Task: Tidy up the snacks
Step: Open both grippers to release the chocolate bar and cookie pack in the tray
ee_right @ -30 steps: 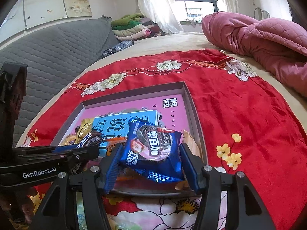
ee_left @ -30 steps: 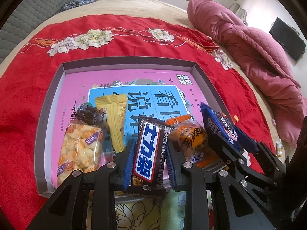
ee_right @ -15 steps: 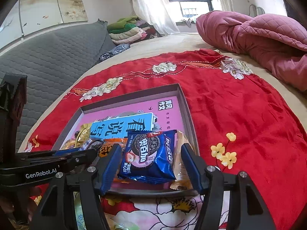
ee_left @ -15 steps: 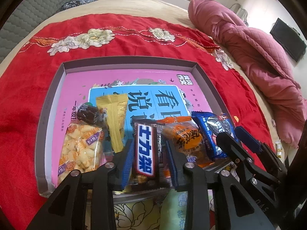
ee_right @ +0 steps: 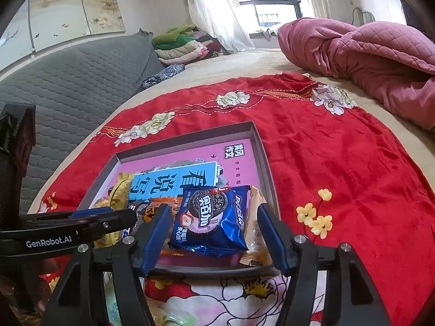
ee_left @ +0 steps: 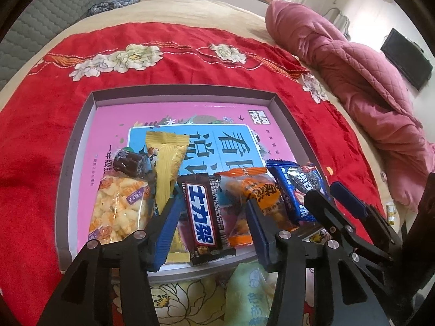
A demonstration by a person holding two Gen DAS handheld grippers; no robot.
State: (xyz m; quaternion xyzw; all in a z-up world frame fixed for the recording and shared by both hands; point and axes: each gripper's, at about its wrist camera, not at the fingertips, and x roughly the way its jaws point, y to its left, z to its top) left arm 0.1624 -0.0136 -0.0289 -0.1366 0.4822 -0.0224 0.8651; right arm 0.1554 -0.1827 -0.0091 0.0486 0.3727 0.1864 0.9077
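Nearest in the left wrist view, the left claw (ee_left: 210, 225) is opening, its blue pads apart on either side of the chocolate bar (ee_left: 205, 214), which lies flat between them with a gap at each side. The bar rests at the near edge of the grey tray (ee_left: 70, 146), which sits on the red cloth (ee_left: 32, 149) spread over the bed. Left of the bar lie a clear bag of puffed snacks (ee_left: 119, 212), a yellow wrapper (ee_left: 168, 163) and a small dark sweet (ee_left: 127, 163); right of it lies an orange packet (ee_left: 258, 198).

In the right wrist view, the right claw (ee_right: 214, 233) is spread, its pads clear of the blue cookie packet (ee_right: 214, 217) lying between them in the tray's near right corner, partly on a tan wrapper (ee_right: 255, 217). A pink book cover (ee_left: 174, 114) lines the tray floor beyond the snacks. Further off, a pink quilt (ee_right: 361, 54) is heaped on the bed, with folded blankets (ee_right: 179, 46) by the window
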